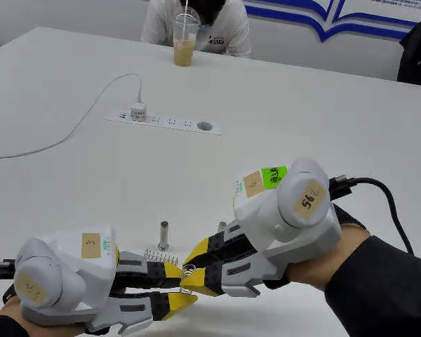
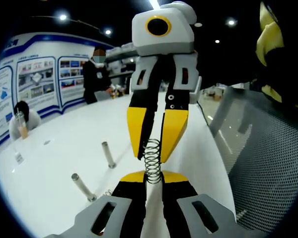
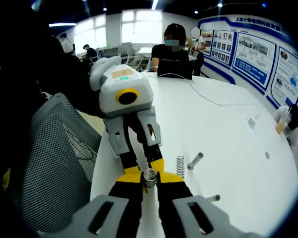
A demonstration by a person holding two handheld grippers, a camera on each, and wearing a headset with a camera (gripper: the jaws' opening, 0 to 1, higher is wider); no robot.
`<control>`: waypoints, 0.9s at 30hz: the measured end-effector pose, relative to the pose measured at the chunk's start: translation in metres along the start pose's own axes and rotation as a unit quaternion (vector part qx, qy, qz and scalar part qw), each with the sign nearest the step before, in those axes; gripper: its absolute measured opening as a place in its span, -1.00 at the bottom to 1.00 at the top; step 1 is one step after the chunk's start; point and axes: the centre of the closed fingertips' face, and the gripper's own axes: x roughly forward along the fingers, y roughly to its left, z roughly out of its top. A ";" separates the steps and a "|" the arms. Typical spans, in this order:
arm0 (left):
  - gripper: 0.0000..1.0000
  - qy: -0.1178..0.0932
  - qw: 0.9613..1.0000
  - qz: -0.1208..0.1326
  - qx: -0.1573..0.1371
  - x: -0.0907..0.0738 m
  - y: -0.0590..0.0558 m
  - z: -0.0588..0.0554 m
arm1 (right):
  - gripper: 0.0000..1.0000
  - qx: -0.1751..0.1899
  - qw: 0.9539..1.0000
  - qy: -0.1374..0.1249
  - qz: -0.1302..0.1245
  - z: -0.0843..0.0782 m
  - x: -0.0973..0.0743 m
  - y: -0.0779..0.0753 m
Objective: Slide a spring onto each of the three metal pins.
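The white surface [image 1: 281, 126] carries everything, and as far as can be judged the task has barely begun: no pin wears a spring yet.

The left gripper [image 2: 148, 179] and the right gripper [image 3: 149, 181] meet tip to tip low over the near edge, each with its jaws drawn narrow on the same held spring [image 2: 151, 159]. The left jaws pinch one end, and the right jaws close around the length above it. Which of the two actually bears it cannot be told.

One upright pin [image 1: 163, 235] stands bare just beyond the jaw tips. A second pin [image 1: 222, 226] stands beside it, also bare where it shows, though in the head view the right gripper's body covers most of it. A third pin cannot be made out, so all three pins appear to remain to be done.

A loose spring [image 3: 181, 166] lies flat on the surface, just beside the base of a pin and not on it. A third spring cannot be made out either. The held spring's far end is buried between the yellow jaw tips, so its full length is hidden.
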 end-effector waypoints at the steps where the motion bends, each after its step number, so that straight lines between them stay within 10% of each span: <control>1: -0.78 0.000 1.000 0.001 0.001 0.000 0.000 0.000 | -0.76 0.000 1.000 0.000 0.000 0.000 0.000 0.000; 27: -0.54 0.005 1.000 0.022 -0.019 -0.013 0.008 -0.005 | -0.76 0.016 0.999 0.000 -0.030 -0.005 -0.015 -0.020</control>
